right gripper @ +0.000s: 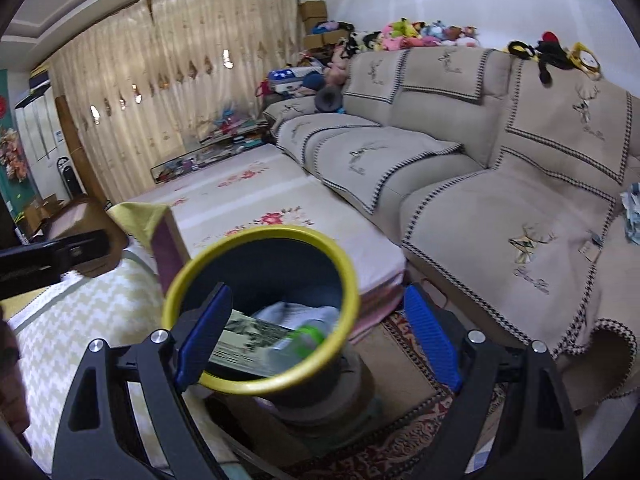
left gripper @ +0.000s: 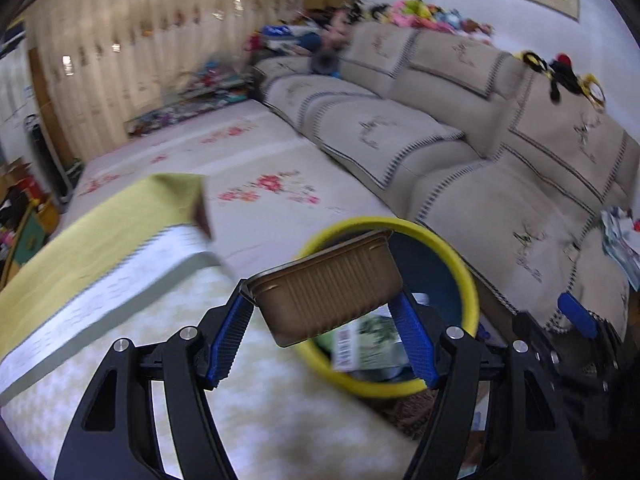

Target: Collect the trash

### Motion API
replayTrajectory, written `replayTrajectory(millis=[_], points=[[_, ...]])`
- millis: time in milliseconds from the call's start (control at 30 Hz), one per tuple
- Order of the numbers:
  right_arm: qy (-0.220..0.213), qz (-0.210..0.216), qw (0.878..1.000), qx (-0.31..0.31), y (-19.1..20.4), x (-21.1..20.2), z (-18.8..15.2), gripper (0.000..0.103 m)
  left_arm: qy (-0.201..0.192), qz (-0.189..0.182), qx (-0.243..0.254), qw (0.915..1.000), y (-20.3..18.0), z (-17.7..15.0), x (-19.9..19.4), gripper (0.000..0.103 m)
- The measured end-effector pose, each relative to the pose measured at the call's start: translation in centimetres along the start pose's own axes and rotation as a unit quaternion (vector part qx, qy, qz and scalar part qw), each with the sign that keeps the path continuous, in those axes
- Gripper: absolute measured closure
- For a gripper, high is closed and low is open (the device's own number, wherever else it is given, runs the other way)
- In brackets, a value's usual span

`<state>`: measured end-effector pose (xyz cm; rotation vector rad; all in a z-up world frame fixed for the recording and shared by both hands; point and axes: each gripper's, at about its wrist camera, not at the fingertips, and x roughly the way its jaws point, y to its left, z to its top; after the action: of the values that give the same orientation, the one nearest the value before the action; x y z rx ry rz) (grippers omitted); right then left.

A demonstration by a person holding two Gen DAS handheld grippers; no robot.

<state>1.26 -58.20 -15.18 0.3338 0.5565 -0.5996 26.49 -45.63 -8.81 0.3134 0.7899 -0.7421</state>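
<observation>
A brown ribbed plastic tub (left gripper: 328, 292) hangs tilted between the blue pads of my left gripper (left gripper: 322, 298), which is shut on it, right above the yellow-rimmed dark bin (left gripper: 460, 264). In the right wrist view the same bin (right gripper: 280, 233) stands just ahead on the floor. It holds a printed paper pack (right gripper: 248, 340), white paper and a green-capped bottle (right gripper: 308, 334). My right gripper (right gripper: 316, 296) stands open over the bin's mouth with nothing between its fingers. One of its blue fingers (left gripper: 576, 316) shows at the right of the left wrist view.
A table with a pale zigzag cloth (right gripper: 80, 320) and a yellow cloth (left gripper: 100, 232) lies left of the bin. A beige sofa (right gripper: 500, 208) runs along the right, a floral mat (right gripper: 248, 192) lies beyond, and a patterned rug (right gripper: 408, 432) sits under the bin.
</observation>
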Motion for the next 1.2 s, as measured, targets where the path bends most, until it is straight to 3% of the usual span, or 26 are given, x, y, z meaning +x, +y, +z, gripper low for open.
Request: replayTrajectory(millis=[300,367,433,533,667,833,1067,1200], points=[[0.005,-0.019,0.999,0.028,-4.9,0.0,-0.2,0.020,0.076,-0.015,0.020,0.9968,-5.7,1.9,9.7,0.034],[0.007,-0.021,0.999,0.030,-5.4,0.0,-0.2,0.020,0.084,-0.010,0.017,0.9962,-6.1,2.2,11.1,0.033],[0.007,-0.020,0.999,0.030,-5.5,0.0,-0.3,0.020,0.090,-0.009,0.014,0.9958,-6.3,2.3,12.0,0.026],[0.006,-0.016,0.999,0.027,-5.5,-0.2,-0.2,0.020,0.081,-0.006,0.010,0.9967,-5.7,1.9,11.4,0.020],[0.004,-0.004,1.000,0.016,-5.0,-1.1,-0.4,0.020,0.053,-0.007,0.002,0.9986,-3.9,1.4,7.9,0.017],[0.009,0.020,1.000,-0.012,-2.9,-2.8,-1.3,0.018,-0.022,0.006,-0.015,0.9996,-0.5,-0.5,-0.6,0.005],[-0.008,0.068,0.995,-0.070,1.3,-6.8,-2.0,0.013,-0.095,0.068,-0.018,0.9930,4.6,-6.5,-12.9,0.005],[-0.011,0.095,0.990,-0.105,4.1,-8.9,-2.9,0.012,-0.127,0.114,-0.044,0.9844,7.8,-11.5,-19.5,0.005]])
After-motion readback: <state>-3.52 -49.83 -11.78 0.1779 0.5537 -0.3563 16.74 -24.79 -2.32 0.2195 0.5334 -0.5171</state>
